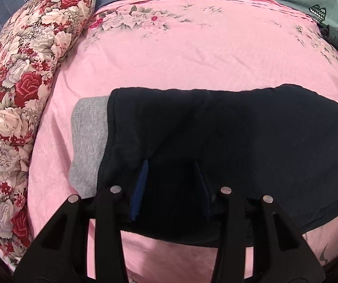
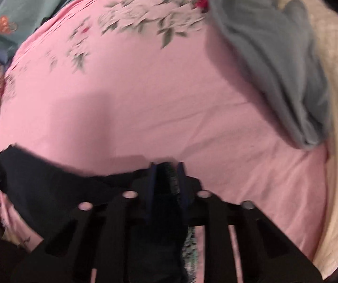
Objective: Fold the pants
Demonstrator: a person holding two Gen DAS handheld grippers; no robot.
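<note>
Left wrist view: dark pants (image 1: 216,141) lie folded on the pink bedsheet (image 1: 180,59), grey lining (image 1: 88,141) showing. Left gripper (image 1: 171,167) stands apart over the cloth; closing now may snag one layer only.

Right wrist view, blurred: right gripper (image 2: 166,172) is clamped on the pants' edge; a quick pull could undo the fold.

Left wrist: looks forward and down, close over the dark pants (image 1: 216,141).
Right wrist: low, blurred, facing across the pink bedsheet (image 2: 145,94).
Shared: pants, bedsheet, floral pillow (image 1: 22,82).
</note>
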